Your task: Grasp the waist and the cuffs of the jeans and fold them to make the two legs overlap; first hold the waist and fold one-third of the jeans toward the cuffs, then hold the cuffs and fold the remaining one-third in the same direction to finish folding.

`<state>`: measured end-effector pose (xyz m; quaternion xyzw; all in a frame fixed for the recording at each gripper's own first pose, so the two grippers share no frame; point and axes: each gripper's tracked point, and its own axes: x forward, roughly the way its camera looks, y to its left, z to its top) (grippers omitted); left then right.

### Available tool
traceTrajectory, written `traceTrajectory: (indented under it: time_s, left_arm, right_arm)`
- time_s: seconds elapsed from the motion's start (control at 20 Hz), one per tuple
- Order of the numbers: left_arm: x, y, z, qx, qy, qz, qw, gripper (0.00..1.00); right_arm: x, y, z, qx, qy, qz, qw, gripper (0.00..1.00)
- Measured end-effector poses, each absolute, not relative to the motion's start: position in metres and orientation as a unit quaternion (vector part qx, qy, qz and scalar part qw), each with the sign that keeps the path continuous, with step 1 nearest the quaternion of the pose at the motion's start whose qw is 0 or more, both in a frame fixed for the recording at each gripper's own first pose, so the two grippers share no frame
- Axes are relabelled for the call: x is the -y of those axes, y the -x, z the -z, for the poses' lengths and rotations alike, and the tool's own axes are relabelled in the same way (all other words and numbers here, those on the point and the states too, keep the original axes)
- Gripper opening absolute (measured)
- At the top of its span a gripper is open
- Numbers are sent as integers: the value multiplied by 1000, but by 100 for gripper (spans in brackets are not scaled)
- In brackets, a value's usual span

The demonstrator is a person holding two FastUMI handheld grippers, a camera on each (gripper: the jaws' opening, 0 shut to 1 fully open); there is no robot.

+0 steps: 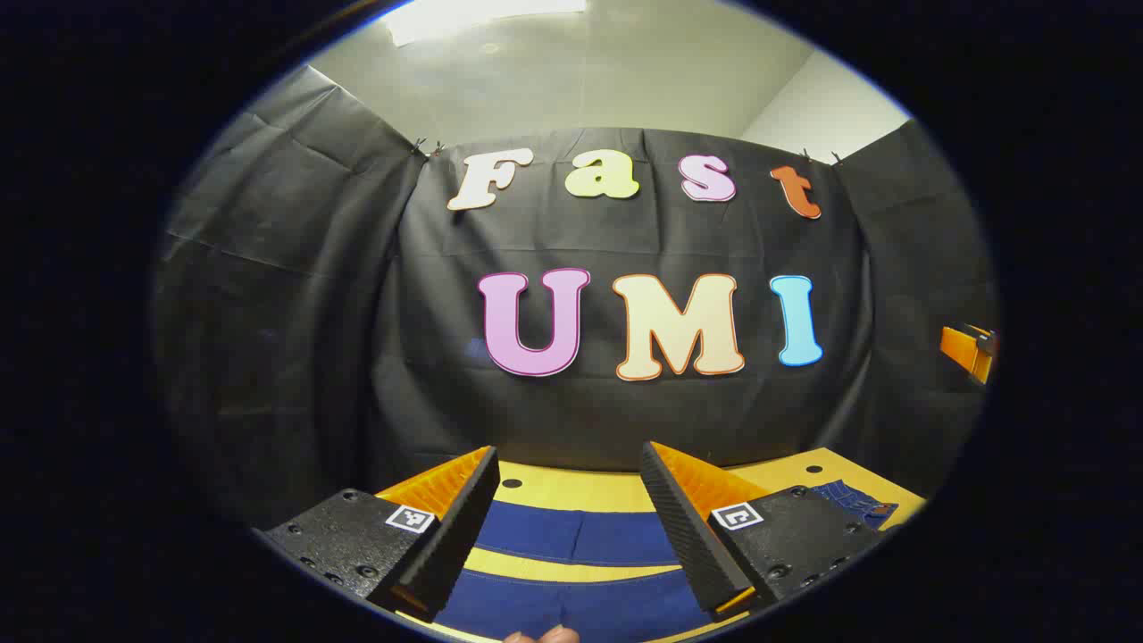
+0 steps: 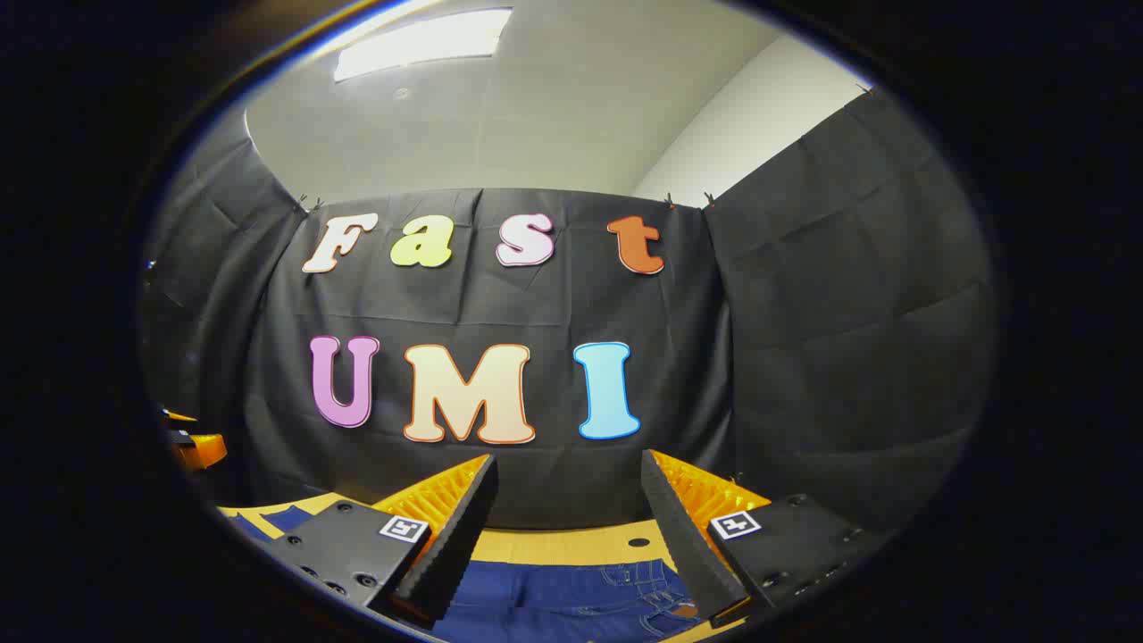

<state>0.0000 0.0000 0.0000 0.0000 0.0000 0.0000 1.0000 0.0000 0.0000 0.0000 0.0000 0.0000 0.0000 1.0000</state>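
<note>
Blue denim jeans [image 1: 571,572] lie flat on the yellow wooden table [image 1: 580,487], legs low in the left gripper view beneath the spread left gripper [image 1: 564,527], waist under the equally spread right gripper [image 2: 564,527].

Ahead of me a black cloth wall [image 1: 625,411] closes the far side of the booth, creased and hung in panels that wrap round to the left and right. Small clips [image 1: 427,146] pinch the panels together at the top corners. Above the cloth I see a pale room wall [image 2: 571,134] and, higher, a bright ceiling light panel [image 2: 420,40]. Down near me lies the yellow table [image 1: 571,487], with a small dark round hole [image 1: 512,483] in its top near the far edge, just before the cloth
</note>
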Motion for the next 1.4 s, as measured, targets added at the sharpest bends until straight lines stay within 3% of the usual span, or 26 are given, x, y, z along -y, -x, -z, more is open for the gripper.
traceTrajectory:
  time_s: [0.75,1.0,1.05,1.15,1.4]
  left_arm:
    - [-41,14,26,-28,-31,-22,999,96]
    - [-70,19,51,-46,-129,-1,991,98]
    - [-76,21,59,-56,-146,6,988,93]
    - [-90,25,75,-72,-174,20,982,94]
    - [-126,33,132,-128,-288,62,947,94]
  right_arm:
    - [-35,-6,11,-15,-10,-29,999,98]
    - [-51,-4,34,-31,-16,-29,999,98]
    - [-55,-3,41,-37,-20,-28,999,98]
    - [-60,0,49,-42,-23,-26,999,98]
    - [-66,16,73,-53,-8,-13,998,100]
